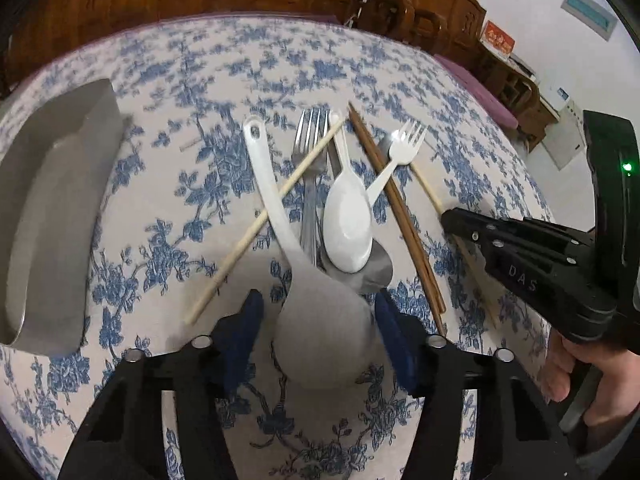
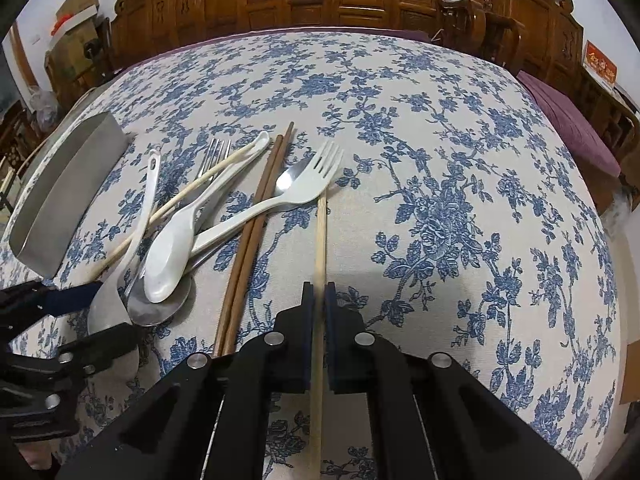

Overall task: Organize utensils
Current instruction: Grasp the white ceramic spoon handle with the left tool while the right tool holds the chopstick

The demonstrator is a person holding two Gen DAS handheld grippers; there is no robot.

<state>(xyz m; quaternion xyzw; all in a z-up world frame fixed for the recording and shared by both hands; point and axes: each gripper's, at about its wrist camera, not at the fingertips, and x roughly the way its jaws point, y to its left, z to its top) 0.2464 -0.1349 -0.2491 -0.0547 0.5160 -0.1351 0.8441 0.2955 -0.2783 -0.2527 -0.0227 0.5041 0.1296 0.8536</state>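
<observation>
Clearly, the right gripper had its two fingers pressed together on a pale bamboo chopstick, which ran straight away from the camera between the blue pads and ended at the far side near the tines of a white plastic fork. The left gripper stood with its blue fingers half apart on both sides of the wide head of a white rice paddle; in the left wrist view I could not tell if the pads touched the paddle, because that part was blurred. No earlier picture was given, so only this position can be reported. The utensils lay in a mixed pile on the table with a blue flower cloth. A white plastic spoon rested on top of a metal spoon, and a metal fork lay under them, just right of the paddle's handle. A second pale chopstick crossed over the paddle's handle and the metal fork. A pair of dark brown chopsticks lay side by side at the right of the pile, with the plastic fork across them. A grey metal tray stood at the left of the pile, apart from it. A hand held the right gripper's grip at the right edge.
</observation>
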